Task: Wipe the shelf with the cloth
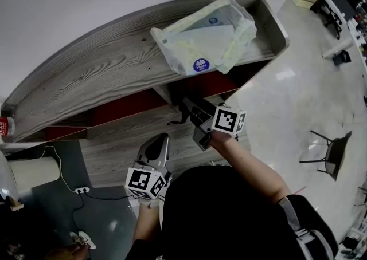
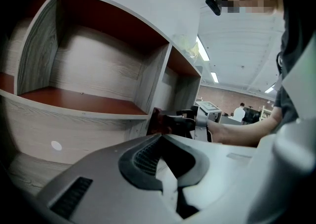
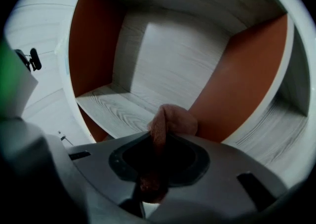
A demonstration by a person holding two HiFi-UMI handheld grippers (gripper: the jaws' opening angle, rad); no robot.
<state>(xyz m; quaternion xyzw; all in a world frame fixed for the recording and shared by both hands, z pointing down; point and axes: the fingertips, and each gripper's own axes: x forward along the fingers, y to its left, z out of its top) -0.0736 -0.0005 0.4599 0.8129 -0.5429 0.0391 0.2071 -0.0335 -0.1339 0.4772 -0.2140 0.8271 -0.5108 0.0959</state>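
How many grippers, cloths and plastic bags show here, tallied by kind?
Grippers: 2, the left gripper and the right gripper
Cloths: 1, the cloth clamped in the right gripper
Plastic bags: 1, the plastic bag on top of the shelf
Total: 4

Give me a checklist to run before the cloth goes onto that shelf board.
1. The cloth clamped in the right gripper: ok.
2. Right gripper facing the open compartment: ok.
3. The shelf board bare of things: ok.
4. Cloth touching the board: cannot tell.
5. The left gripper shut, empty, outside the compartment: ok.
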